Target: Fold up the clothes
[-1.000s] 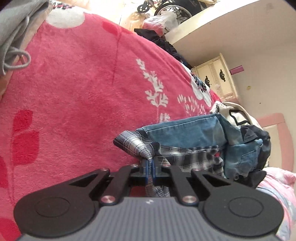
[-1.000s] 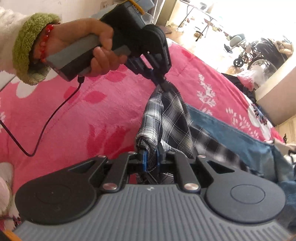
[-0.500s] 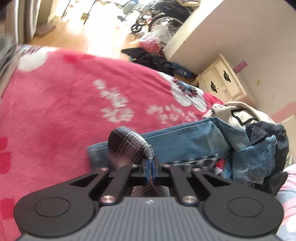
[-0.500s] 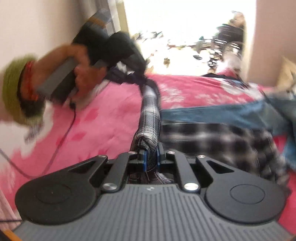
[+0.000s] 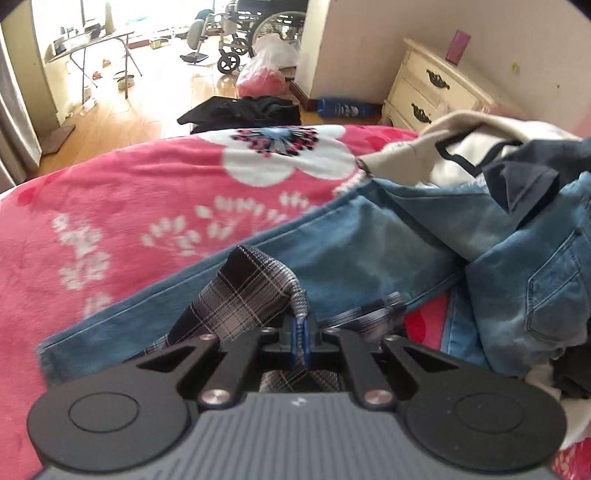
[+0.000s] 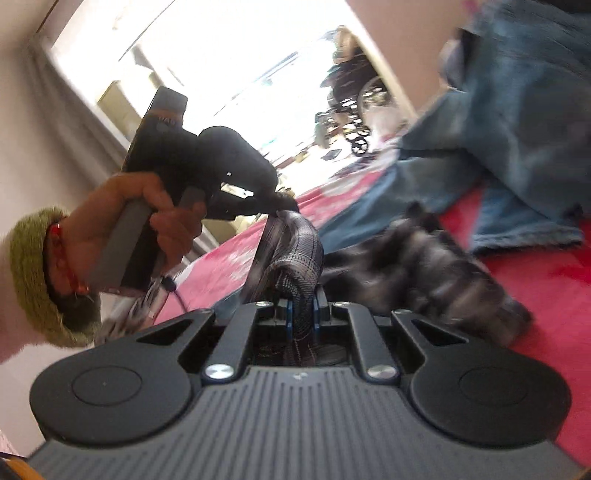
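Item: plaid shirt (image 5: 243, 295), dark checked cloth, lower centre of the left wrist view; a bunched fold is clamped in the left tool (image 5: 300, 341), whose blue pads are pressed together on it; the rest trails down under the tool body.

Same shirt (image 6: 295, 251) in the right wrist view: a rolled edge is pinched in the right tool (image 6: 303, 314), pads closed on the cloth; the span rises to the left tool (image 6: 280, 201) at centre left, gripped by a hand (image 6: 122, 221) in a green knitted cuff (image 6: 33, 277); the loose remainder lies blurred at centre right on the bed.

Surroundings: red floral blanket (image 5: 147, 192) over the bed; blue jeans (image 5: 369, 251) lying across it just behind the shirt; a heap of further garments at right, with a cream top (image 5: 424, 158) and a navy piece (image 5: 524, 177) above it; cream nightstand (image 5: 436, 88) upper right; wheelchair (image 5: 258, 29) top centre.

Risks, as judged: both holds take a thick bunch rather than a clean edge, so layers could slide out under tension; the trailing part may drag or snag on the jeans and pull them along; a twisted span would give a crooked fold.

Writing: none legible; a blue bottle (image 5: 340, 109) on the floor bears a label too small to read.
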`<state>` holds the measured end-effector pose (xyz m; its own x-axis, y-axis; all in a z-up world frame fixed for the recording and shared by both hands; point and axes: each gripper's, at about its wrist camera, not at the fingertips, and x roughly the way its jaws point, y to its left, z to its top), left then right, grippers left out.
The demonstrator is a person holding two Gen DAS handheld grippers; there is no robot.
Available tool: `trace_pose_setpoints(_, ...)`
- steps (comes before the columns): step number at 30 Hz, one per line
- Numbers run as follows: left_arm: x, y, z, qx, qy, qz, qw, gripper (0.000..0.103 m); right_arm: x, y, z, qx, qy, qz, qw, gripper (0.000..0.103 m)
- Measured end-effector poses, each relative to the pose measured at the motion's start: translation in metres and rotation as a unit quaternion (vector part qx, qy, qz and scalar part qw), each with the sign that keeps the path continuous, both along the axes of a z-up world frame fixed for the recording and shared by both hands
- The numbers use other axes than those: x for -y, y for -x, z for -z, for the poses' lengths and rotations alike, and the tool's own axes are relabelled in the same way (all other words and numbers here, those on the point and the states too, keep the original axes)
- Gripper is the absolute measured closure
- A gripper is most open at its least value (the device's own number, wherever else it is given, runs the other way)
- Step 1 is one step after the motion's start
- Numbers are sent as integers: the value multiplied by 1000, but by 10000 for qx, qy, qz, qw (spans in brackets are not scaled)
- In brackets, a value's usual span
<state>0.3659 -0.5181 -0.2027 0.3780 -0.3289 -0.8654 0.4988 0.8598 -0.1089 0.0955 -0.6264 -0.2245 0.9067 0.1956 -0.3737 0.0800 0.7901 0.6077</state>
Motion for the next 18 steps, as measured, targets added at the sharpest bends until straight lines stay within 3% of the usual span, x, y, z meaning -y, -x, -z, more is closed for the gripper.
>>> trace_pose_setpoints(11, 70, 20, 30, 196, -229, 585, 9978, 98, 60, 18, 45, -60, -592, 642, 9962, 96)
trace_pose_setpoints(12, 76, 22, 36, 212, -262, 815, 9961, 96, 64, 20, 49, -84, -622, 688, 9957, 96)
trace_pose_setpoints(14, 81, 24, 48, 97, -168, 1253, 9919, 82, 69, 23, 61, -150, -699, 796, 9943, 96)
trace_pose_setpoints(15, 77, 23, 48, 71, -94, 1306, 9914, 72, 71, 25, 67, -196, -747, 842, 9935, 95)
trace_pose_setpoints(18, 59, 20, 43, 24, 144, 1330, 9910, 64, 80, 31, 89, -380, -1022, 1012, 9889, 88)
